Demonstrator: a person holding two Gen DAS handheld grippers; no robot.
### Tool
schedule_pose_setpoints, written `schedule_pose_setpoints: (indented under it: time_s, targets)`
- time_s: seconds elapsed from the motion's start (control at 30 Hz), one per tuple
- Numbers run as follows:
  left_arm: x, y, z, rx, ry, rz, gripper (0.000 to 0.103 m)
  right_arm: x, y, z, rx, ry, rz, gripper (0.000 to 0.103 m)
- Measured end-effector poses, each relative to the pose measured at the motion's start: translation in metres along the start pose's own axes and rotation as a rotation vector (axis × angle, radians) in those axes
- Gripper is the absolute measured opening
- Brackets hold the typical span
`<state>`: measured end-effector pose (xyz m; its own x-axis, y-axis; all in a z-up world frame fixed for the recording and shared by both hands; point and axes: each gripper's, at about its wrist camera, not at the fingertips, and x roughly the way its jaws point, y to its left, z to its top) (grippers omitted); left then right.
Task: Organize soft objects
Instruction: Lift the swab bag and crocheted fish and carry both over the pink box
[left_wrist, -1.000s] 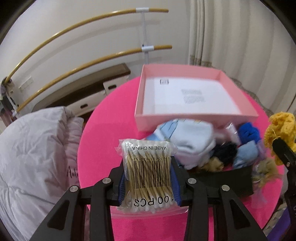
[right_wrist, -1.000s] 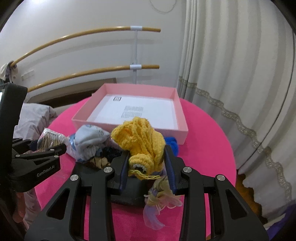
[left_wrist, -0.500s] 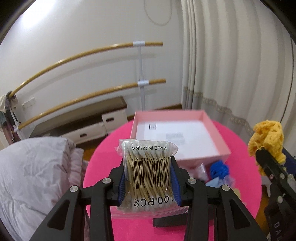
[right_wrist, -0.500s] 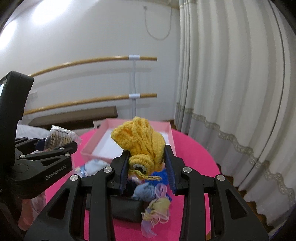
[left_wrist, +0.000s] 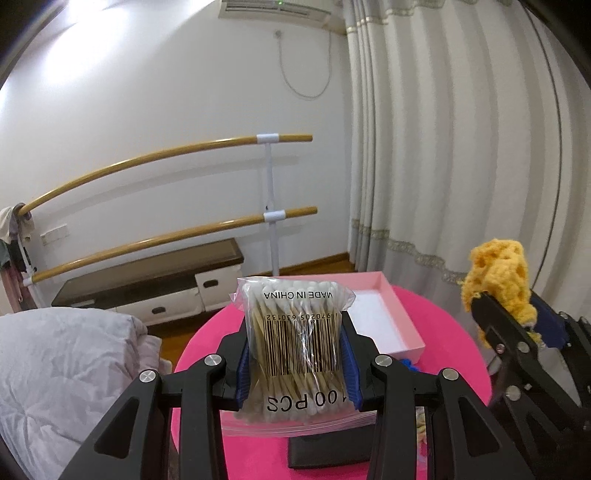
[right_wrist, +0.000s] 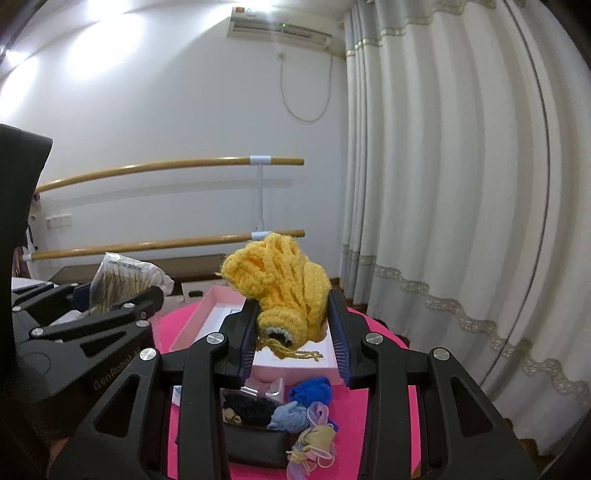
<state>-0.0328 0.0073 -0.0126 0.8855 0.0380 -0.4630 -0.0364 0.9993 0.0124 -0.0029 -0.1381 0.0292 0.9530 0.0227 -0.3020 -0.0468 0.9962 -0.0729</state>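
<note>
Yellow yarn toy (right_wrist: 280, 295) is pinched in my right gripper (right_wrist: 293, 341), high above the pink counter (right_wrist: 384, 417). My left gripper (left_wrist: 295, 365) fingers pinch a bag of cotton swabs (left_wrist: 295, 343) above the pink box (left_wrist: 384, 317).

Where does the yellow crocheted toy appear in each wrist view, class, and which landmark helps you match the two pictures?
Left wrist view: the yellow crocheted toy sits at the right edge, above the black jaws of the right gripper.
Right wrist view: the toy is at centre, clamped between the jaws.
Shared landmark: the pink box on the pink table.
</note>
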Motion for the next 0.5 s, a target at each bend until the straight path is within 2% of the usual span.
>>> schedule_pose_setpoints:
  time_s: [0.37,0.5]
  targets:
    - [-0.023,0.017,-0.021,-0.008,0.001,-0.02,0.037,-0.008,-0.002,-0.003,-0.005,-0.01,0.005,0.033]
    - [-0.025,0.02,-0.019,-0.006,0.004,-0.018,0.037,-0.008,-0.002,-0.004,-0.01,-0.01,-0.002,0.033]
